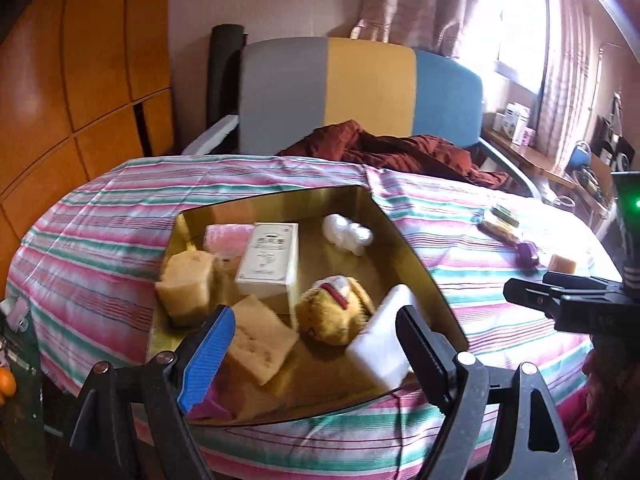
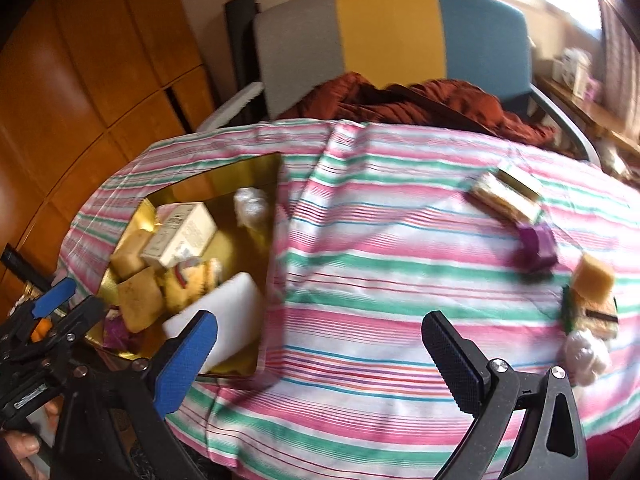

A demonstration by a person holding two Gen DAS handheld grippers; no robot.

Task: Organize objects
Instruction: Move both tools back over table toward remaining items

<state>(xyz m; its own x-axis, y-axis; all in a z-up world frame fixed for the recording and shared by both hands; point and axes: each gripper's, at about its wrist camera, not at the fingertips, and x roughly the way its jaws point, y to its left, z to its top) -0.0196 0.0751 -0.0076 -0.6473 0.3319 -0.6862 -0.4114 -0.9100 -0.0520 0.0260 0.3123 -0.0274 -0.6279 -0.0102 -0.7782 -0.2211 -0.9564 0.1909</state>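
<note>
Striped tablecloth (image 2: pixel 360 280) — gold tray (image 1: pixel 404 236) below spread left tongs (image 1: pixel 316 340)

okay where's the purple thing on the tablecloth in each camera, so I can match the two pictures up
Left wrist view: the purple object lies far right, on the striped cloth, outside the gold tray.
Right wrist view: the purple object lies right of centre, beside a yellow sponge cube.
Shared landmark: the white block leaning in the tray's near corner, also seen at.
</note>
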